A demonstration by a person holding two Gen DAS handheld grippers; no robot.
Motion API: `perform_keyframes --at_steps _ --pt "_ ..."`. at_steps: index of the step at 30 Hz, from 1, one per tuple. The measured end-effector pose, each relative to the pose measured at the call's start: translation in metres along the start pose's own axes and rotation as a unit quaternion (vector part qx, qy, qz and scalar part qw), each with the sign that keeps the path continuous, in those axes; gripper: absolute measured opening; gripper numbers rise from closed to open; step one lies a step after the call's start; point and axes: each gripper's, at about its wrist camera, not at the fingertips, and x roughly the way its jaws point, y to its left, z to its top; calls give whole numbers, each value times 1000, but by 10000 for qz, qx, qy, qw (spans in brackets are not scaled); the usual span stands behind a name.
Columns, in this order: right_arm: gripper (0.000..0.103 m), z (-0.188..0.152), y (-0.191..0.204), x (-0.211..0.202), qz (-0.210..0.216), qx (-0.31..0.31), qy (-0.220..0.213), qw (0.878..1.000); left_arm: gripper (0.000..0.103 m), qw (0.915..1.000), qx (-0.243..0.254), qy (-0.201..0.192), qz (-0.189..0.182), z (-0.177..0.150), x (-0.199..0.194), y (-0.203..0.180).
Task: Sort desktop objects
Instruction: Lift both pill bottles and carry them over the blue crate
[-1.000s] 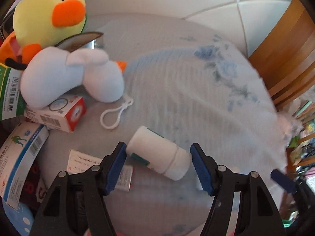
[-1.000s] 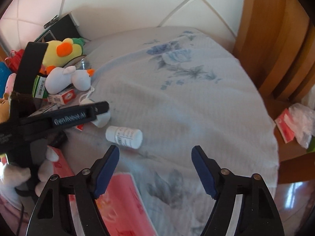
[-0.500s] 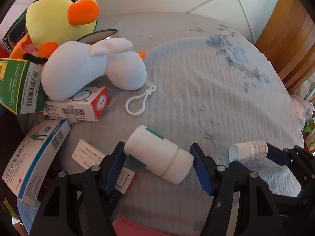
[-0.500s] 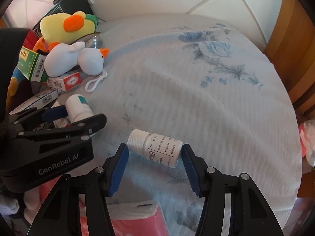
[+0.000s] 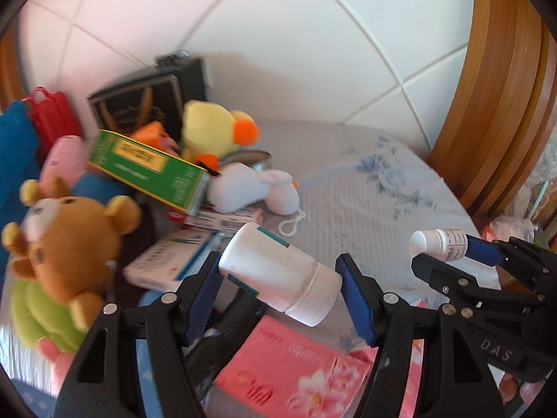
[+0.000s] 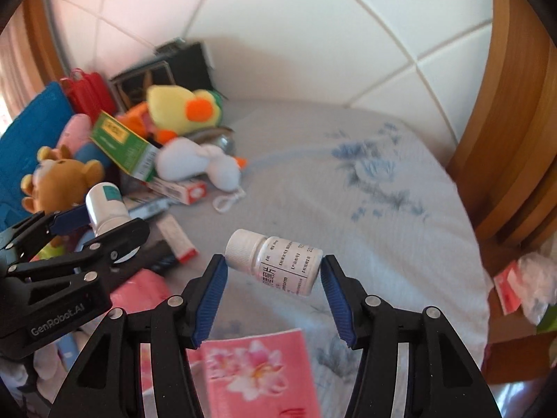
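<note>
My left gripper [image 5: 278, 294] is shut on a large white bottle [image 5: 278, 273] with a teal label and holds it lying crosswise above the table. It also shows in the right wrist view [image 6: 104, 205] at the left. My right gripper [image 6: 273, 287] is shut on a small white pill bottle [image 6: 275, 261] with a printed label, lifted above the blue-grey floral tablecloth [image 6: 330, 191]. The small bottle also shows in the left wrist view [image 5: 438, 244] at the right.
Plush toys are piled at the back left: a yellow duck [image 5: 212, 129], a white goose [image 5: 250, 186], a brown bear [image 5: 66, 244]. A green box [image 5: 146, 172], medicine boxes [image 5: 167, 261] and a pink tissue pack [image 6: 257, 372] lie near. A wooden frame [image 6: 504, 139] stands to the right.
Both grippers have risen from the tablecloth, each lifting its bottle. The views now tilt up toward the wall and the toy pile.
</note>
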Motion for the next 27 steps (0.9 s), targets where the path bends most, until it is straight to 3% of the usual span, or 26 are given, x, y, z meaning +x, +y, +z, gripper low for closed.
perform_keyframes --at_steps 5,11,20,27 --pt "55 11 40 -52 262 -344 -492 9979 66 9980 -171 -472 373 -5 -71 27" --pt "55 10 118 -110 400 -827 -989 9909 66 9930 -301 -957 630 -26 -142 77" --pt "55 -17 255 -159 61 -893 -1429 9857 66 9905 -28 -1304 437 -64 -214 193" --pt "55 -26 357 -170 -21 -815 -1453 9860 66 9898 37 -1364 418 -82 -248 274"
